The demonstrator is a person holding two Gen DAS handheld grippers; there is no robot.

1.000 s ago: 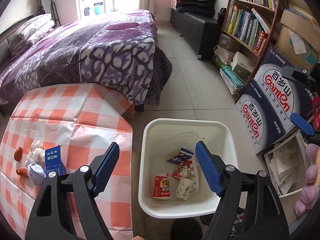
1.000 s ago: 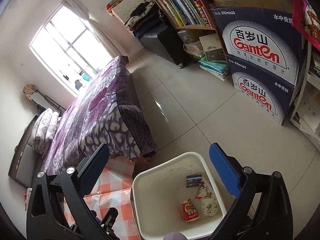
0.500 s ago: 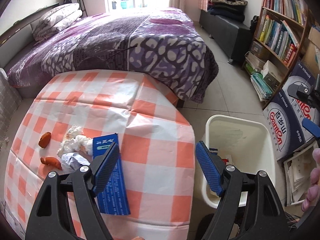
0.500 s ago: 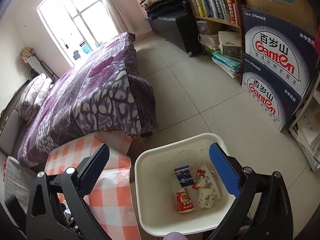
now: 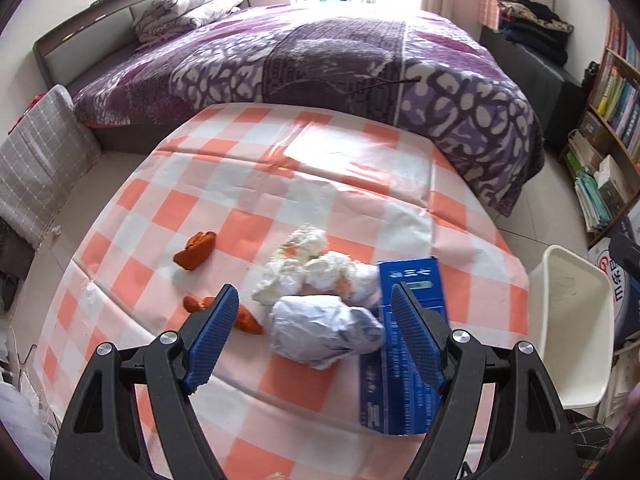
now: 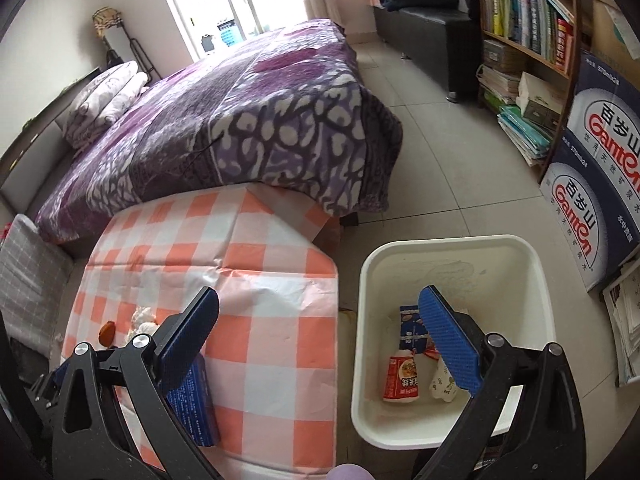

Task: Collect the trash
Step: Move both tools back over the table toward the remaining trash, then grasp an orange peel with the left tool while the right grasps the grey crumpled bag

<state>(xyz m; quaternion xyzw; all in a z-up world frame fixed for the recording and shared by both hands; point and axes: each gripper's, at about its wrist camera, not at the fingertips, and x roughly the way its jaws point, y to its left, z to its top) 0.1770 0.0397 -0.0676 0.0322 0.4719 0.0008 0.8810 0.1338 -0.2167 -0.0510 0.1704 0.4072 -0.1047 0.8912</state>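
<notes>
My left gripper (image 5: 316,340) is open and empty above the checked table (image 5: 280,168). Just ahead between its fingers lies a crumpled pale paper wad (image 5: 324,330). Beyond it are crumpled white tissues (image 5: 308,268), to the right a blue carton (image 5: 404,340), to the left orange peel pieces (image 5: 196,250). My right gripper (image 6: 320,340) is open and empty, over the gap between the table (image 6: 256,280) and the white bin (image 6: 460,260). The bin holds a red packet (image 6: 402,378), a blue wrapper (image 6: 410,326) and other trash.
A bed with a purple cover (image 5: 320,60) stands behind the table. A bookshelf (image 6: 528,28) and stacked water boxes (image 6: 596,200) line the right side. A grey checked cushion (image 5: 36,164) lies left of the table. Tiled floor (image 6: 452,160) lies between bed and shelf.
My left gripper has swung left from over the bin to over the trash on the table. My right gripper has tilted down and left, still near the bin. Both stay open.
</notes>
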